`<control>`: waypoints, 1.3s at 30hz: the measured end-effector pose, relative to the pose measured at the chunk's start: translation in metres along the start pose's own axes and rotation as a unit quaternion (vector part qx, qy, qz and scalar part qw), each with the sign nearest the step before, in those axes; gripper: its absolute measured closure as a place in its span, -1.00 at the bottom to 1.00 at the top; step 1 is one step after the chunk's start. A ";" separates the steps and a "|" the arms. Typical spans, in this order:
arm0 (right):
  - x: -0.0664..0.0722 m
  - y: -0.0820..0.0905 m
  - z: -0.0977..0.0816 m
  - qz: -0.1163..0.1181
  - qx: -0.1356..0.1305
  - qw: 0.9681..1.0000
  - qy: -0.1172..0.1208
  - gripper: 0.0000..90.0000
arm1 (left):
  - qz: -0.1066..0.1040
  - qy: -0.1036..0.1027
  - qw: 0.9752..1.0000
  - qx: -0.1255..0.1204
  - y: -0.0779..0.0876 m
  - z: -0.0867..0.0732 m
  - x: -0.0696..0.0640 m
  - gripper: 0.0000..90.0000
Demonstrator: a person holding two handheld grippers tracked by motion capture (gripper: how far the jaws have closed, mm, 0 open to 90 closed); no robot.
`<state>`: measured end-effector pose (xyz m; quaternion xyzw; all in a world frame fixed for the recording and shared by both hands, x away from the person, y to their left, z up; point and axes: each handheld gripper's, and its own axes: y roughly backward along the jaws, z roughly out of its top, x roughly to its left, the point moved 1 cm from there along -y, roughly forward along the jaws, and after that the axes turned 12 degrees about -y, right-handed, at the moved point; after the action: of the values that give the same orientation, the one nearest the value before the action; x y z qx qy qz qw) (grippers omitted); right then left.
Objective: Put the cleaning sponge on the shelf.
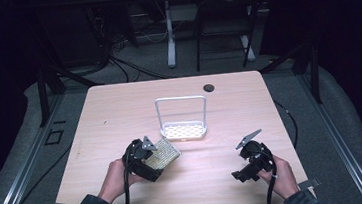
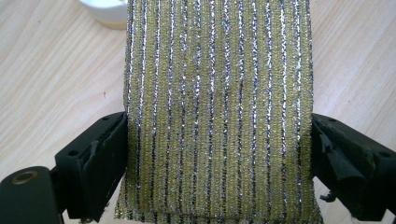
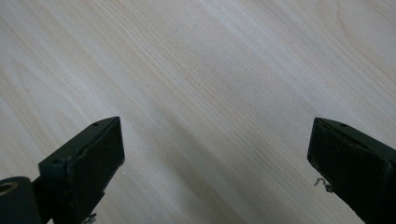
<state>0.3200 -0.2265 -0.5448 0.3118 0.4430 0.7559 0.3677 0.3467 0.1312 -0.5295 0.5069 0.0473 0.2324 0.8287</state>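
So it's a light wood-grain table (image 1: 120,113) with rounded corners and a small dark round hole (image 1: 209,87) near the far edge. Sitting on it around the middle is a white perforated tray (image 1: 184,130) with a tall wire handle looping over it.

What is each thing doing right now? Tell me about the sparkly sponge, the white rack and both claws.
Sparkly sponge: held flat between the left claw's jaws, next to the rack.
White rack: standing upright on the table, nothing in it.
Left claw: shut on the sponge.
Right claw: open, holding nothing, over bare table.
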 end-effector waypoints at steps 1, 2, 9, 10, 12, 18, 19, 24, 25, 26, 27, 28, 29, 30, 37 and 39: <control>0.000 0.000 0.000 0.000 0.000 1.000 0.000 -0.93 | -0.001 0.001 1.000 0.000 -0.001 0.003 0.000 -0.78; 0.000 0.000 0.000 0.000 0.000 1.000 0.000 -0.93 | 0.001 0.005 1.000 -0.003 -0.001 0.004 0.000 -0.78; 0.000 0.000 0.000 0.000 0.001 1.000 0.000 -0.93 | -0.002 0.016 1.000 -0.008 -0.004 0.012 0.003 -0.78; 0.000 0.000 0.000 0.001 0.000 1.000 0.000 -0.93 | -0.006 0.016 1.000 -0.009 -0.004 0.013 0.004 -0.78; 0.000 0.000 0.000 0.001 0.001 1.000 -0.001 -0.93 | -0.005 0.016 1.000 -0.009 -0.005 0.015 0.004 -0.78; 0.000 0.000 0.000 0.001 0.001 1.000 0.000 -0.93 | -0.009 0.018 1.000 -0.012 -0.008 0.020 0.006 -0.78; 0.000 0.000 0.000 0.000 0.000 1.000 0.000 -0.93 | -0.006 0.018 1.000 -0.013 -0.008 0.021 0.006 -0.78; 0.000 0.000 0.000 0.000 -0.001 1.000 0.000 -0.93 | -0.009 0.022 1.000 -0.017 -0.010 0.027 0.009 -0.78; 0.000 0.000 0.000 0.000 -0.001 1.000 0.000 -0.93 | -0.007 0.023 1.000 -0.019 -0.010 0.028 0.010 -0.78; 0.000 0.000 0.000 0.000 -0.001 1.000 0.000 -0.93 | -0.008 0.023 1.000 -0.019 -0.011 0.029 0.010 -0.78; 0.000 0.000 0.000 0.001 -0.001 1.000 0.001 -0.93 | -0.006 0.026 0.999 -0.021 -0.011 0.030 0.010 -0.78; 0.000 0.000 0.000 0.000 -0.001 1.000 0.002 -0.93 | -0.010 0.026 0.999 -0.021 -0.011 0.031 0.011 -0.78; 0.000 0.000 0.000 0.000 -0.002 1.000 0.002 -0.93 | -0.008 0.026 0.999 -0.023 -0.011 0.031 0.011 -0.78; 0.000 0.000 0.000 0.000 -0.002 1.000 0.001 -0.93 | -0.008 0.028 0.999 -0.024 -0.012 0.032 0.012 -0.78; 0.000 0.000 0.000 0.000 -0.003 1.000 0.001 -0.93 | -0.004 0.036 0.999 -0.024 -0.015 0.038 0.016 -0.78; 0.000 0.000 0.000 0.000 -0.003 1.000 0.001 -0.93 | 0.003 0.038 0.999 -0.023 -0.018 0.041 0.016 -0.78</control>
<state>0.3198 -0.2271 -0.5447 0.3096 0.4413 0.7575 0.3683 0.3801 0.0978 -0.5229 0.4784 0.0719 0.2547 0.8373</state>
